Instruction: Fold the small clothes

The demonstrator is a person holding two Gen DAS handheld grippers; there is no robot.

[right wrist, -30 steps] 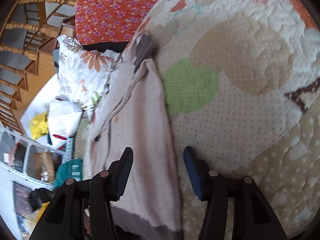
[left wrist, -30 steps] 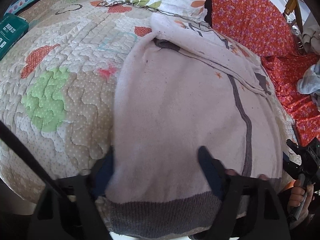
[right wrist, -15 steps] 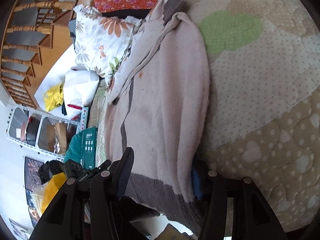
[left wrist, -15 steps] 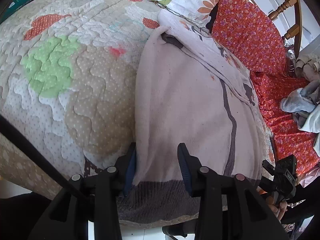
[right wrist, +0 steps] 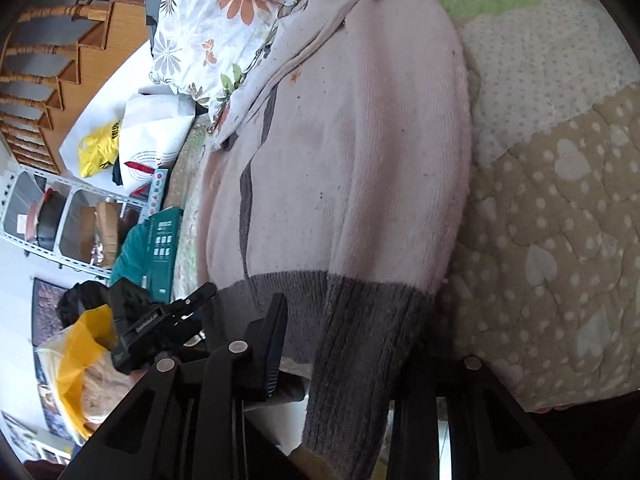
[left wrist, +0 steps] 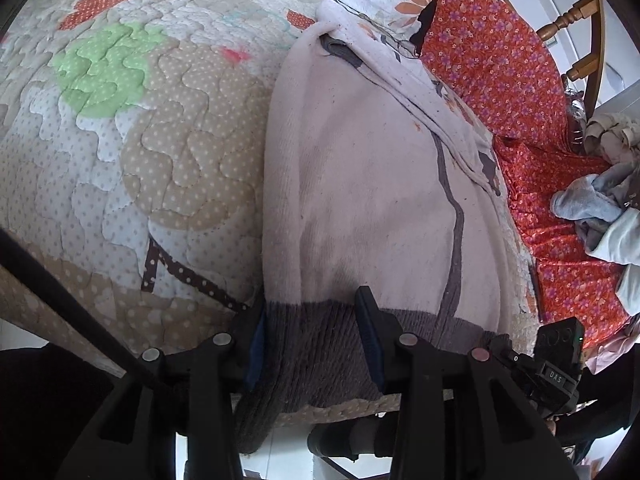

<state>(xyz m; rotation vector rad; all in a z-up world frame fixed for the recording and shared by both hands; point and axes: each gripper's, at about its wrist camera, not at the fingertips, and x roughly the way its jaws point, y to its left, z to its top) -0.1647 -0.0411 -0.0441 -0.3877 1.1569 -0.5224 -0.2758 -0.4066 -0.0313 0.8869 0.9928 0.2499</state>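
A pale pink knit sweater (left wrist: 368,184) with a grey ribbed hem (left wrist: 312,344) lies flat on the quilted bed. It also shows in the right wrist view (right wrist: 360,152). My left gripper (left wrist: 310,334) sits at the hem's left corner, its fingers either side of the grey band. My right gripper (right wrist: 348,340) sits at the hem's other corner (right wrist: 360,320); the grey band hangs between its fingers and hides the right one. Both pairs of jaws stand apart around the fabric, not pressed flat.
The quilt (left wrist: 132,132) has green and beige patches. A floral pillow (right wrist: 212,28) and an orange floral cloth (left wrist: 504,76) lie past the sweater. More clothes (left wrist: 600,208) are piled at right. A teal box (right wrist: 160,244) and shelves (right wrist: 48,216) stand at left.
Both grippers have drawn back from over the sweater body to its grey hem at the bed edge. Their jaws have narrowed, and the hem now hangs between the fingers.
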